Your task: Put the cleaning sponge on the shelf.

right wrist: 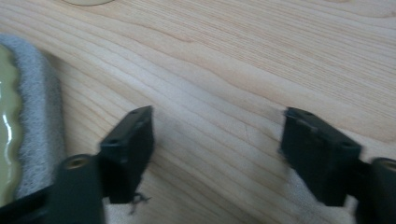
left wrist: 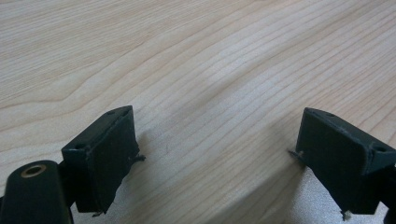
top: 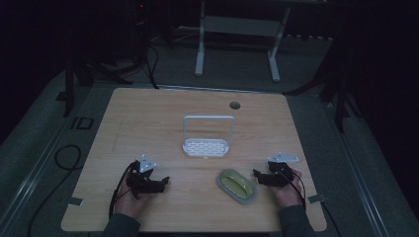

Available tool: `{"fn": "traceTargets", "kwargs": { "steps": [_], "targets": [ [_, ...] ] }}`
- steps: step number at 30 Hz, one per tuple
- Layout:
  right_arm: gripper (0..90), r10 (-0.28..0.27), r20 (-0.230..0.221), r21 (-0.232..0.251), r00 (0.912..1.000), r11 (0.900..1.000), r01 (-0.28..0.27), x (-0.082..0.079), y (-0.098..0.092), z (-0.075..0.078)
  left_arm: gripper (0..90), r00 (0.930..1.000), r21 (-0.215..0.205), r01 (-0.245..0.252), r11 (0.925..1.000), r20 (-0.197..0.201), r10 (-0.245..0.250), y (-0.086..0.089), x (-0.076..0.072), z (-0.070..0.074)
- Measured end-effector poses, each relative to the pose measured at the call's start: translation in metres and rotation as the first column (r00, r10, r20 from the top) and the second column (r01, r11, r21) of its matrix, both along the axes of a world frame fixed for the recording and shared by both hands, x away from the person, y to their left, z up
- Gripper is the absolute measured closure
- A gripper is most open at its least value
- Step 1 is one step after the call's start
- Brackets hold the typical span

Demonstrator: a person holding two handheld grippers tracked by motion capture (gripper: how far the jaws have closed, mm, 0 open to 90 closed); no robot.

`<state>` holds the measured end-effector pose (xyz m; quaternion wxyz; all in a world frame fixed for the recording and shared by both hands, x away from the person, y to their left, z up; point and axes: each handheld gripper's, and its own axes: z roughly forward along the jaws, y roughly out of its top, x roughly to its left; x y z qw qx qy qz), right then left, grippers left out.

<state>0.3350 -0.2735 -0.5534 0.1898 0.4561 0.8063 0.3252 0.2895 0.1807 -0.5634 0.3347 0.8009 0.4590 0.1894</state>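
both forearms enter at the near edge of the wooden table [top: 148, 113]. using the oval dish [top: 237, 185] as the landmark: the right gripper [top: 259, 176] sits just beside its right end, jaws apart and empty over bare wood, and in the right gripper view the dish's grey rim [right wrist: 42, 116] lies close to the left of the jaws. the left gripper [top: 163, 181] rests well to the dish's left, jaws also apart with nothing between them. the dish, yellow-green inside, lies flat, long axis running from near-right to far-left. judging by this, the right hand is the nearer one for any reach, a short sideways move. beyond the dish, farther from the person, stands a white rack [top: 206, 143] with an upright handle.
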Motion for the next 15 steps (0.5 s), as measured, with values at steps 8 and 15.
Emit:
{"fn": "traceTargets", "kwargs": {
  "steps": [8, 15],
  "targets": [
    [35.0, 0.006, 0.007, -0.021, 1.0, 1.0, -0.006, -0.003, 0.001, 0.01, 12.3, 1.0, 0.0, -0.002, 1.0, -0.001, 0.002, 0.0, 0.0, 0.0],
    [42.9, 0.02, 0.032, -0.086, 0.9993, 0.996, -0.017, -0.008, 0.01, 0.025, 12.3, 1.0, 0.001, -0.003, 1.0, -0.001, 0.003, 0.0, 0.0, 0.0]
  ]
}}
